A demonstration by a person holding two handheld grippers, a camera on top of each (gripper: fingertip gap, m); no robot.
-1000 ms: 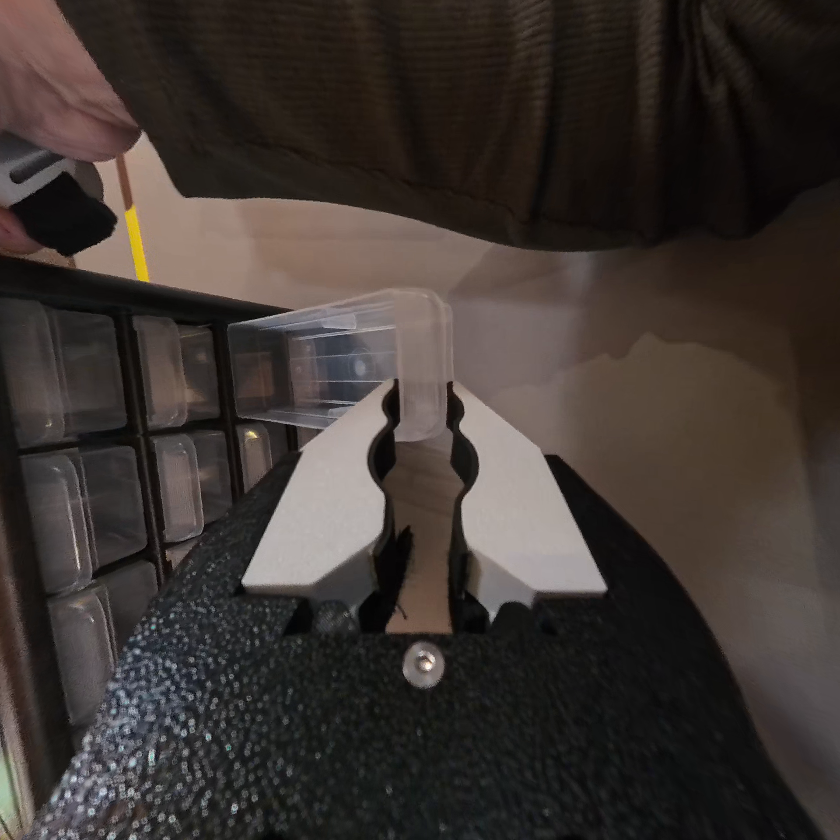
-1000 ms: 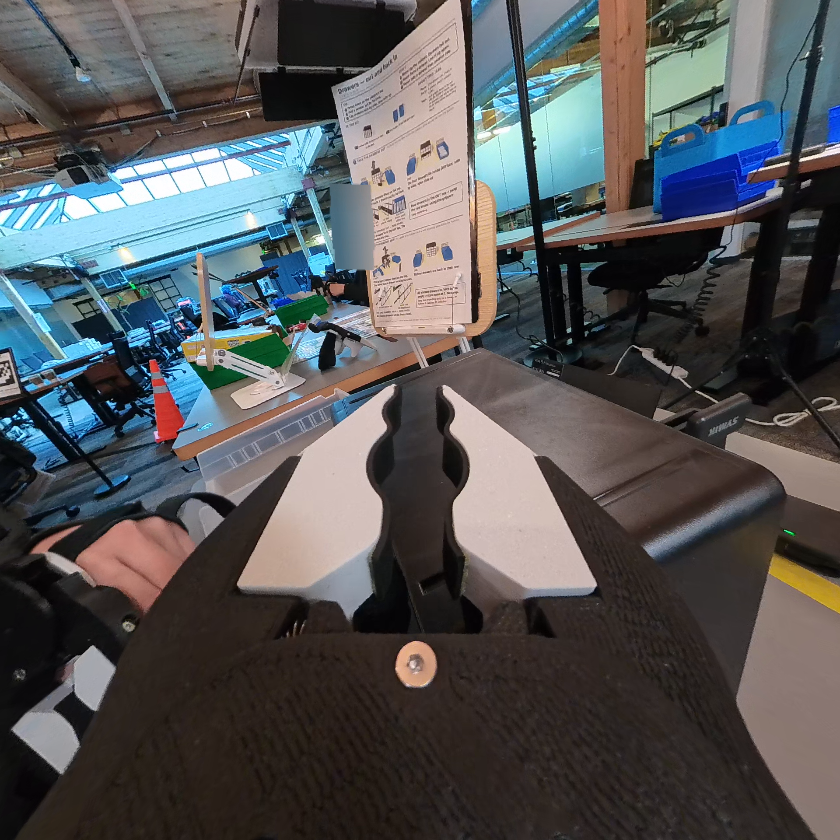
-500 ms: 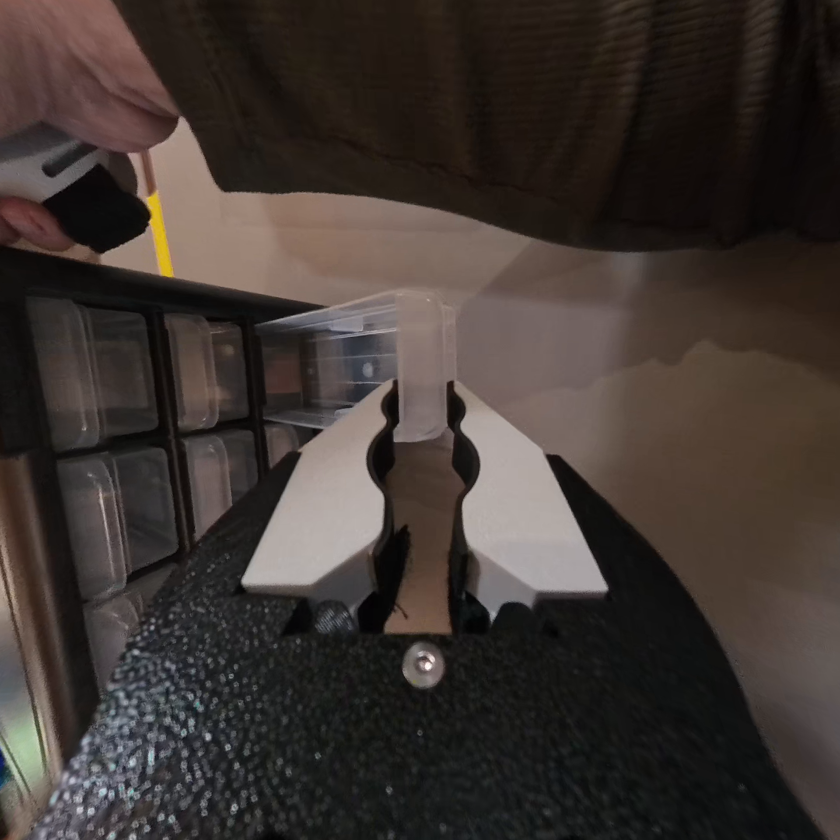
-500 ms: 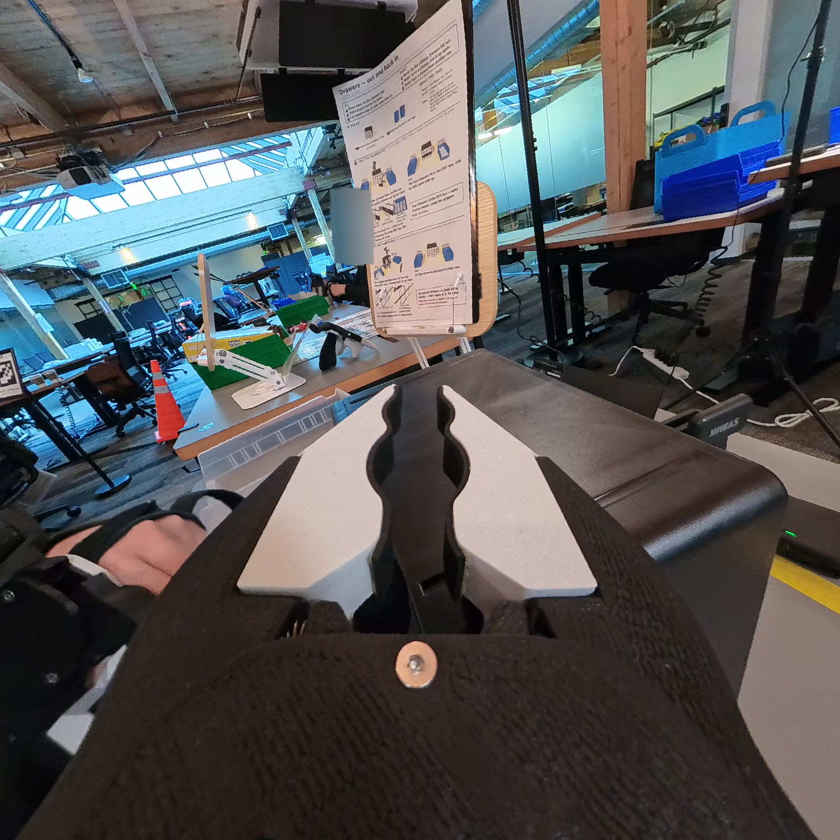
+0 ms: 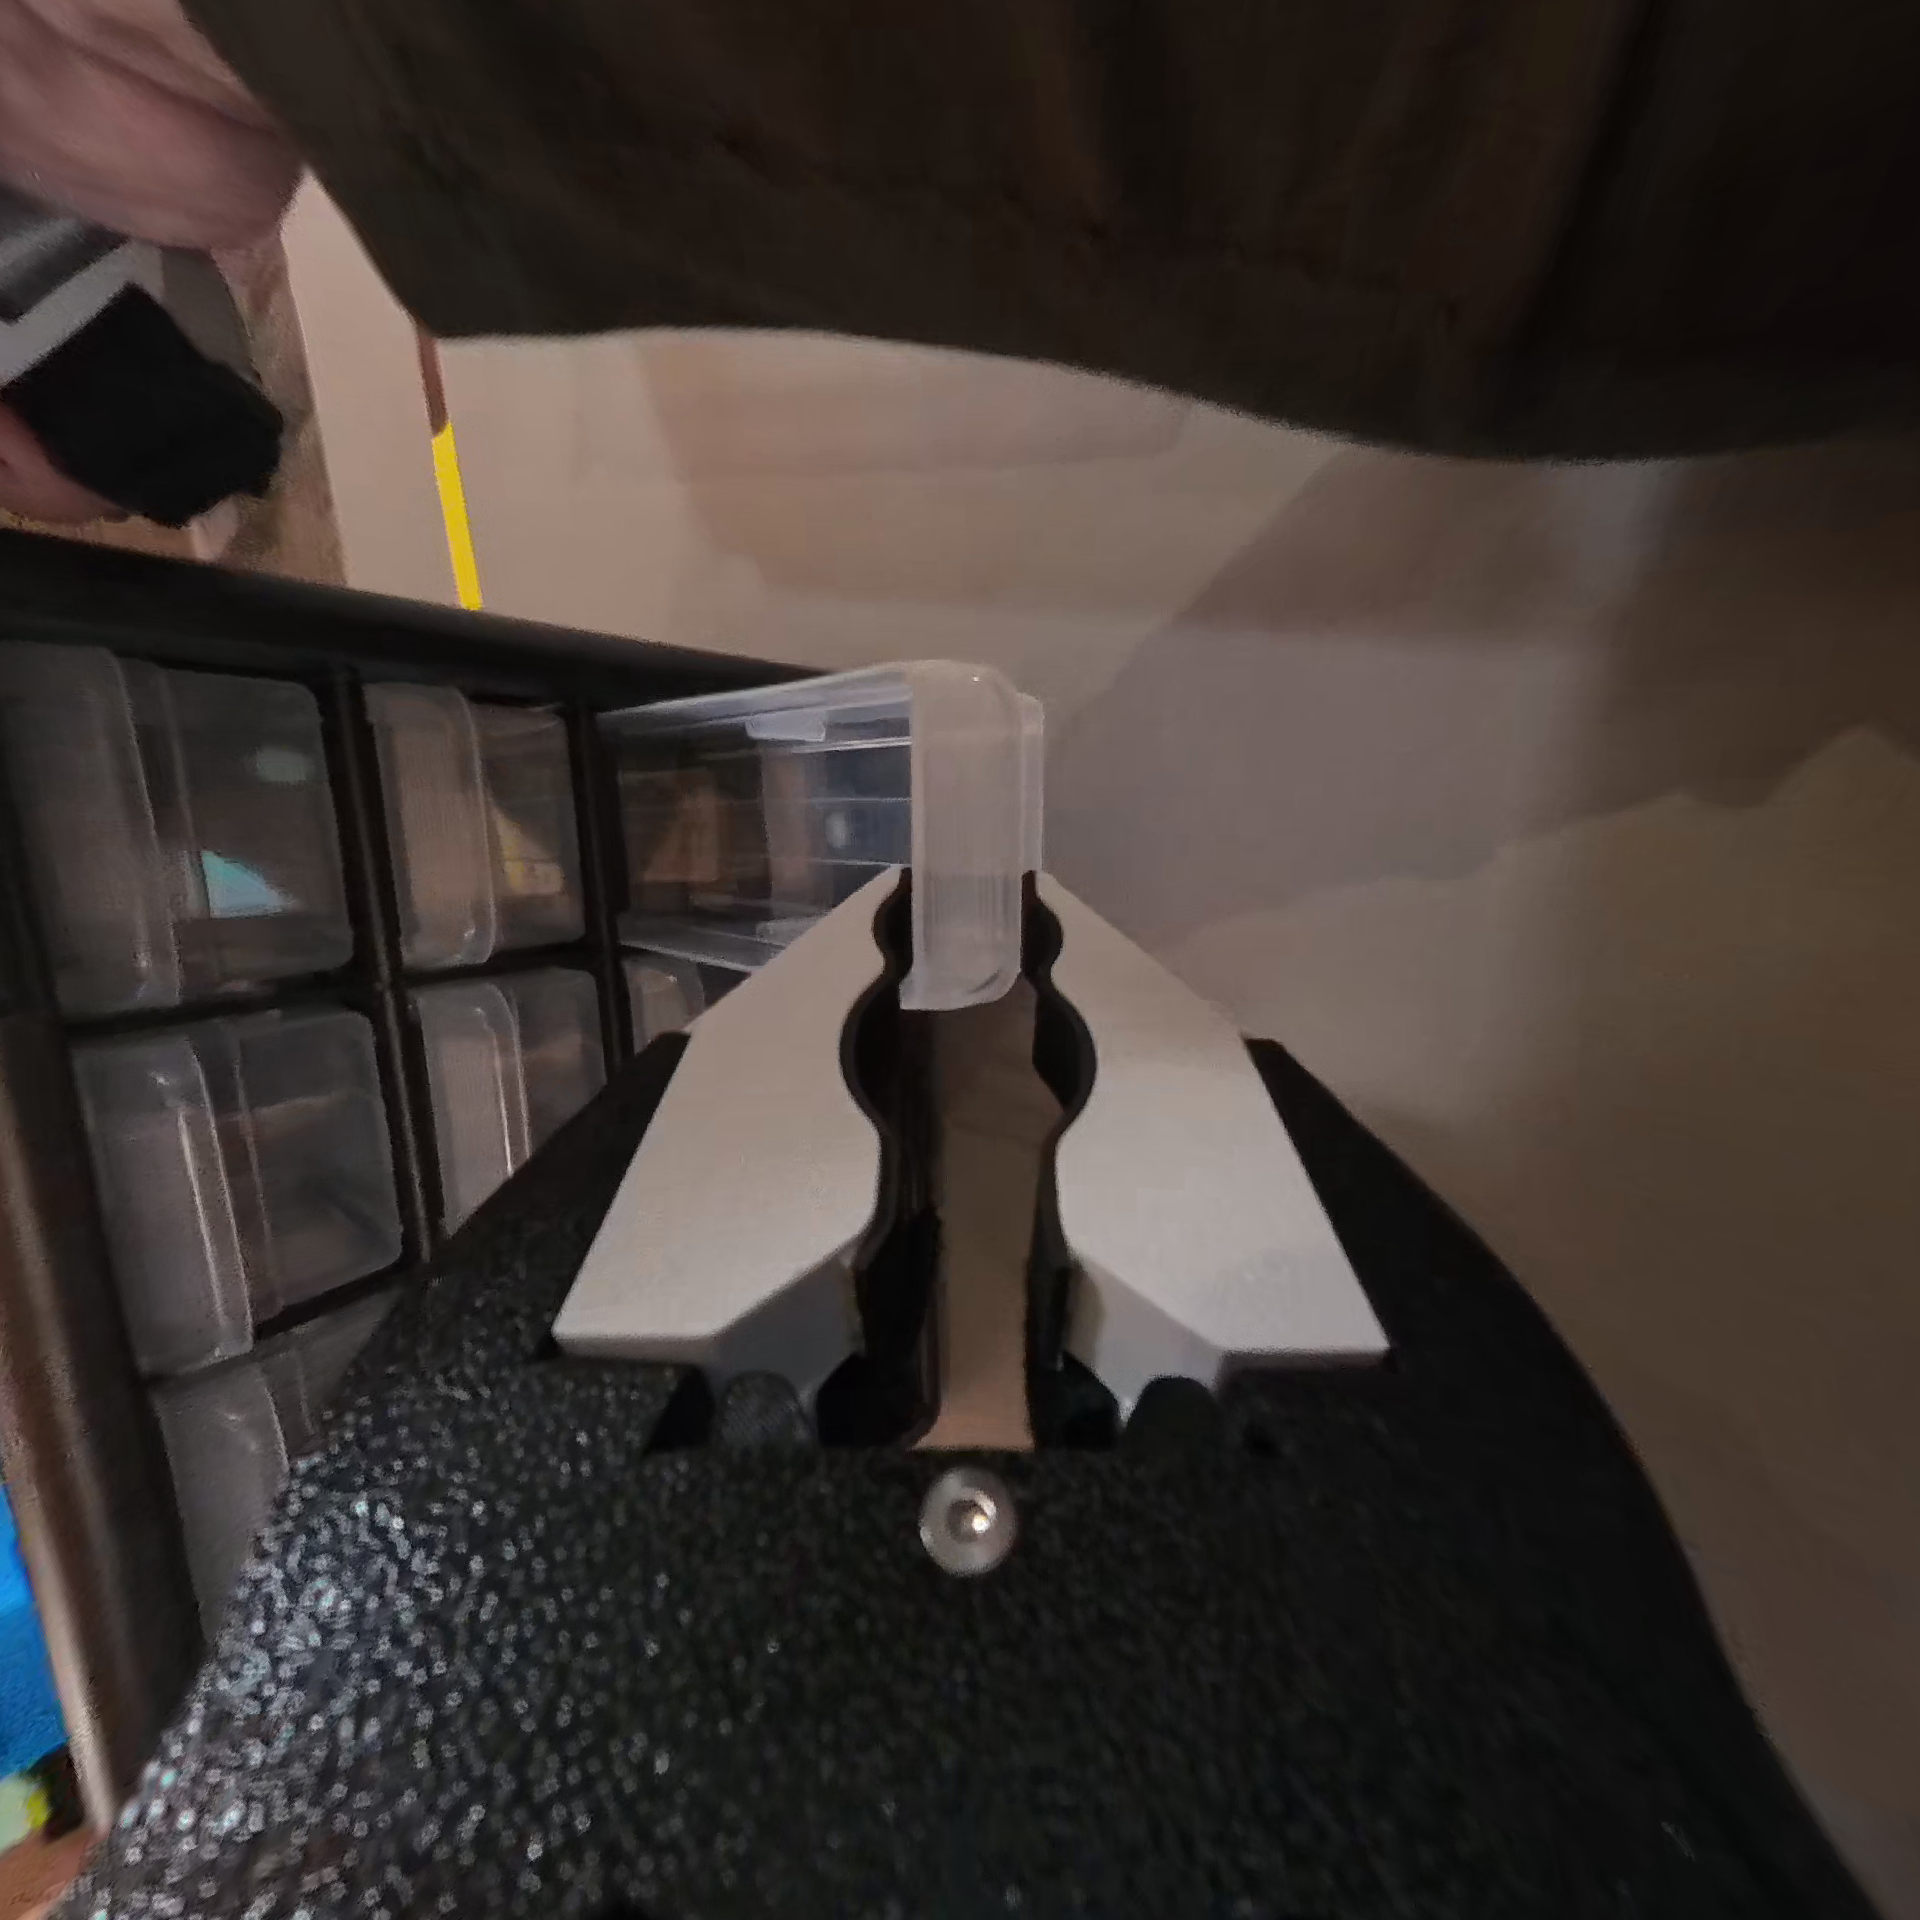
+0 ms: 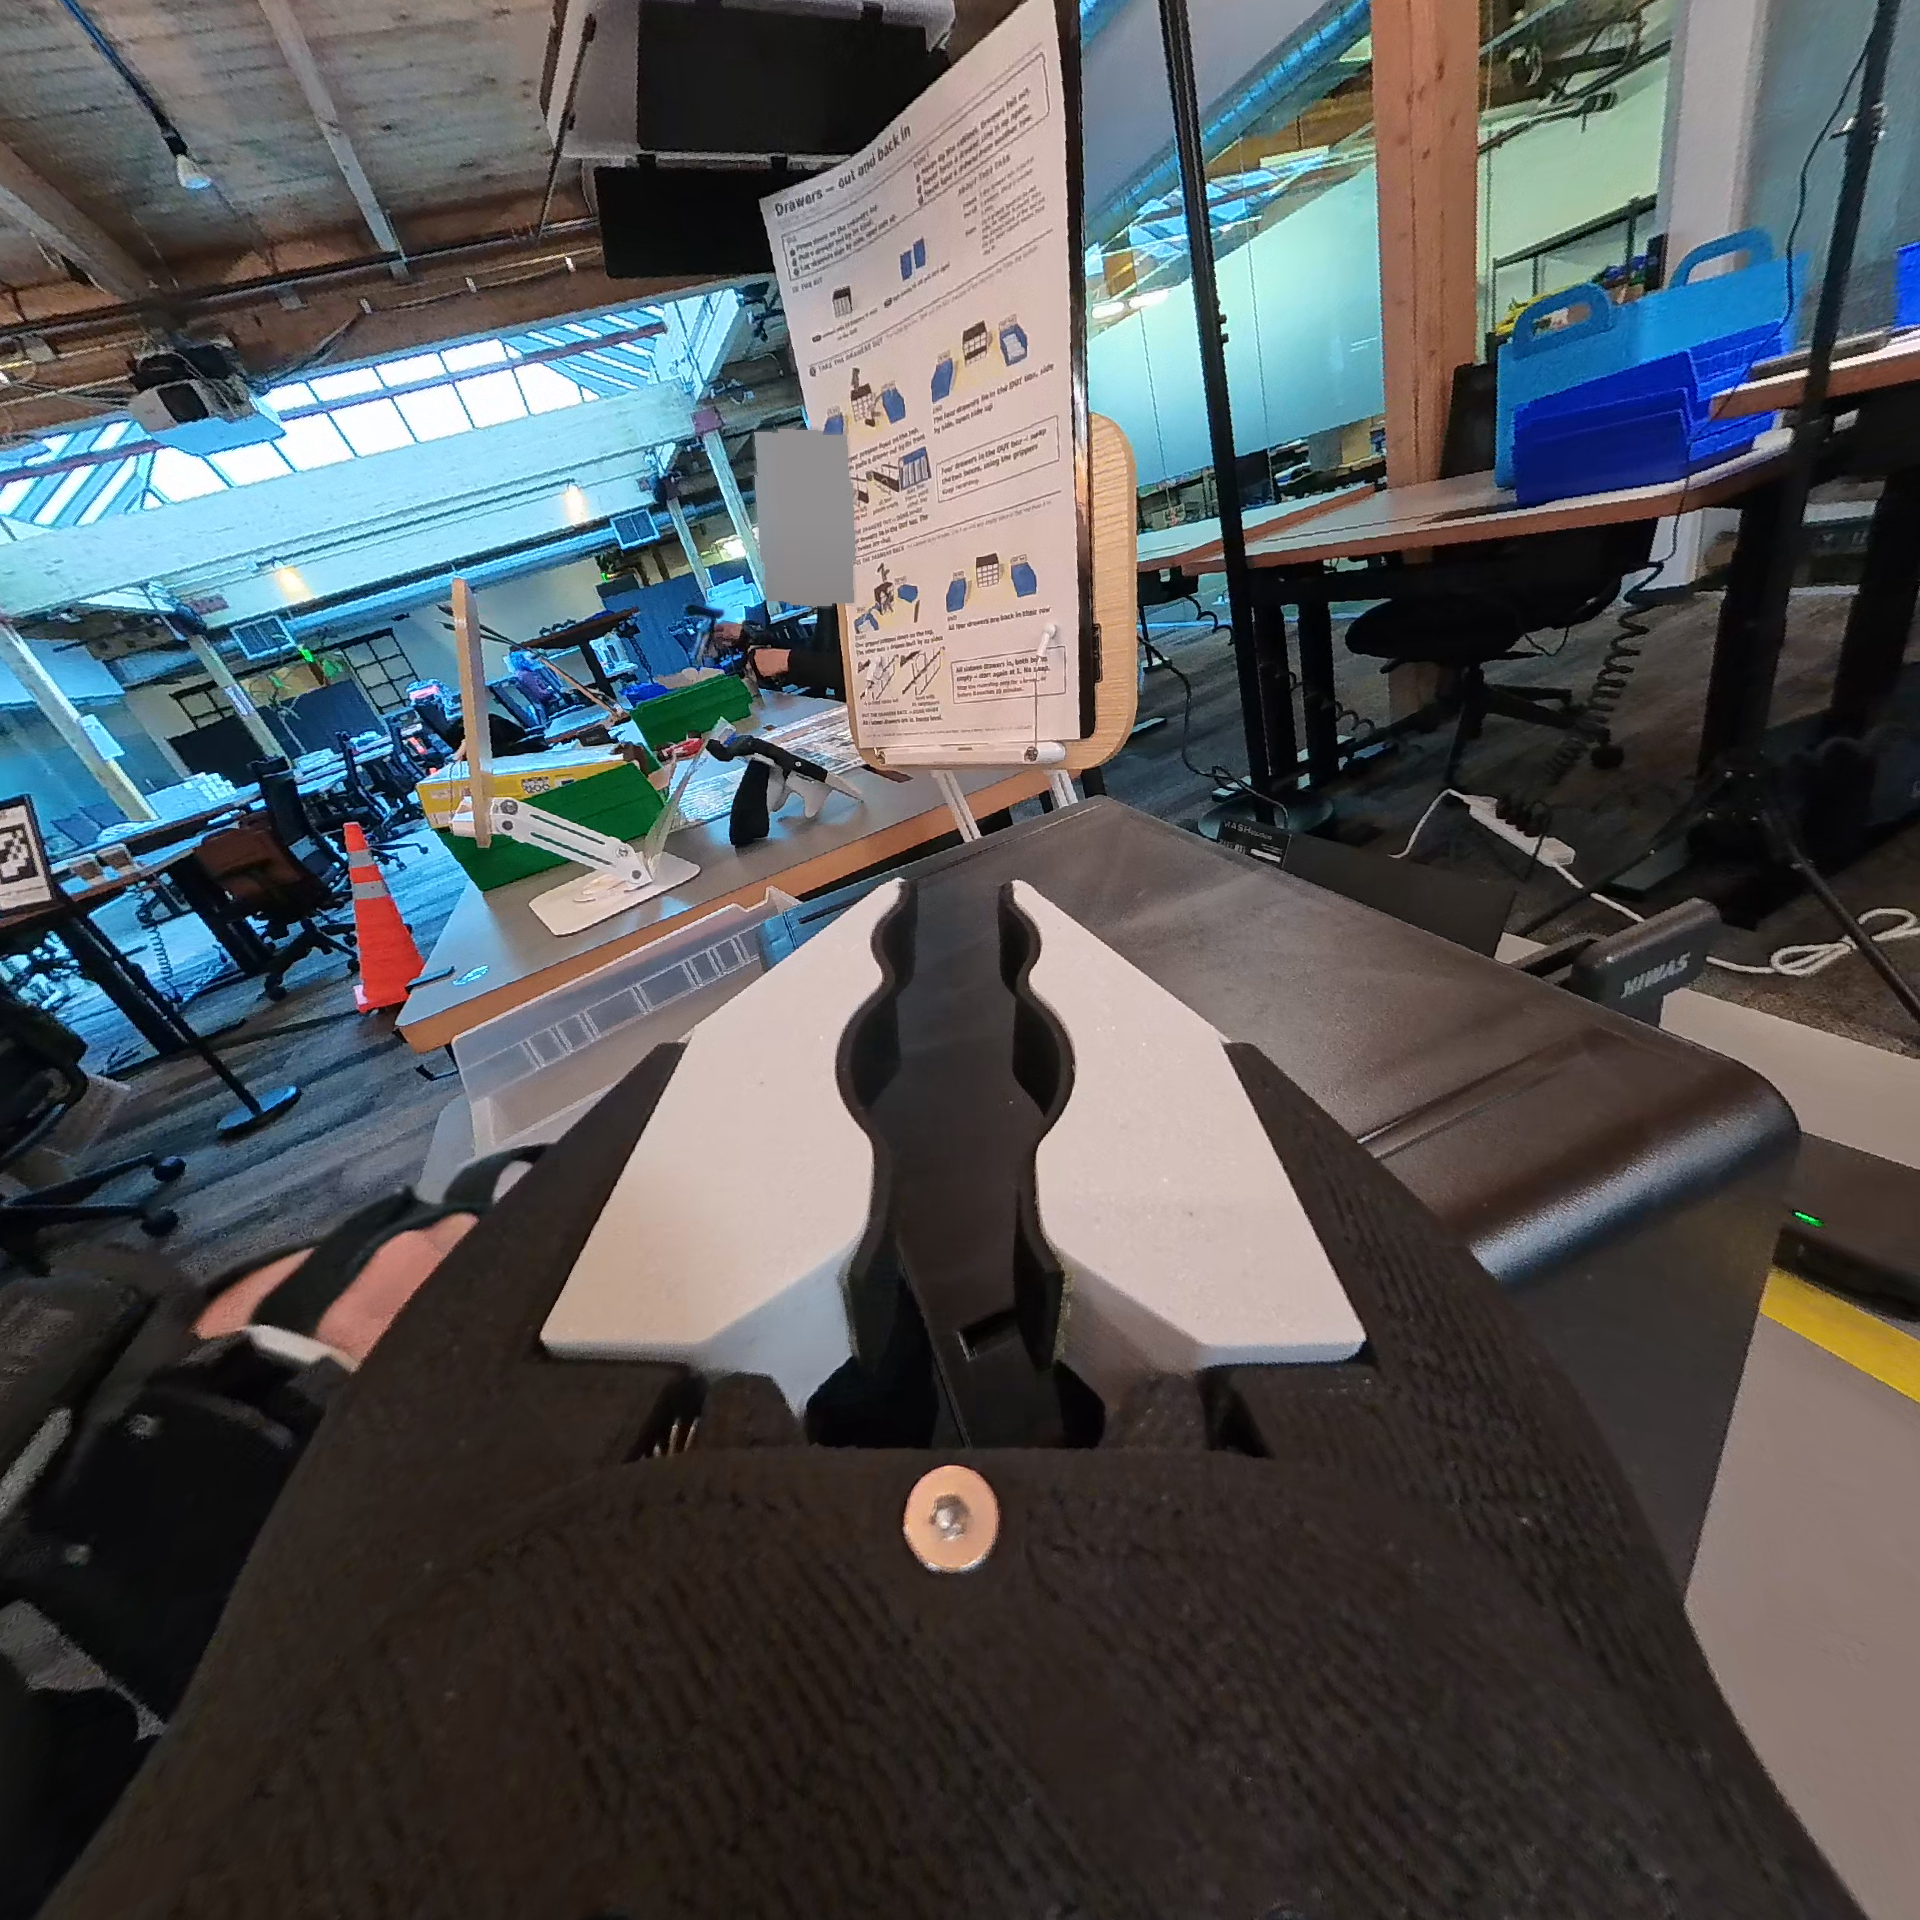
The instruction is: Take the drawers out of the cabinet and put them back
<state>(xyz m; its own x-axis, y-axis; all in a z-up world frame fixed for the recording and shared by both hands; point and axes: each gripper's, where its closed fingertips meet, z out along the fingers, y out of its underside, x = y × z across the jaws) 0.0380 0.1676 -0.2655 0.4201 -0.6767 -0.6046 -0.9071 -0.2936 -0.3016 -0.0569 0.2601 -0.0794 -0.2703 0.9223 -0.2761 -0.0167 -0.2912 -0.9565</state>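
My left gripper (image 5: 966, 894) is shut on the front tab of a clear plastic drawer (image 5: 790, 810). The drawer is level and its back end sits in the top right slot of the black cabinet (image 5: 395, 634), with most of its length sticking out. Other clear drawers fill the slots to the left and below. My right gripper (image 6: 956, 888) rests on the cabinet's black top (image 6: 1351, 987) with its jaws close together and only dark between them. It also shows at the top left of the left wrist view (image 5: 125, 416), held in a hand.
A dark sleeve (image 5: 1039, 156) hangs over the beige table (image 5: 1455, 1039). In the right wrist view a clear bin (image 6: 623, 997) stands beyond the cabinet, an instruction sheet on a stand (image 6: 935, 436) is behind it, and a hand (image 6: 343, 1299) is at lower left. Yellow tape (image 6: 1839, 1340) marks the table.
My left gripper has moved toward the cabinet with the drawer, and less of the drawer shows outside its slot. The right gripper has stayed on the cabinet top.
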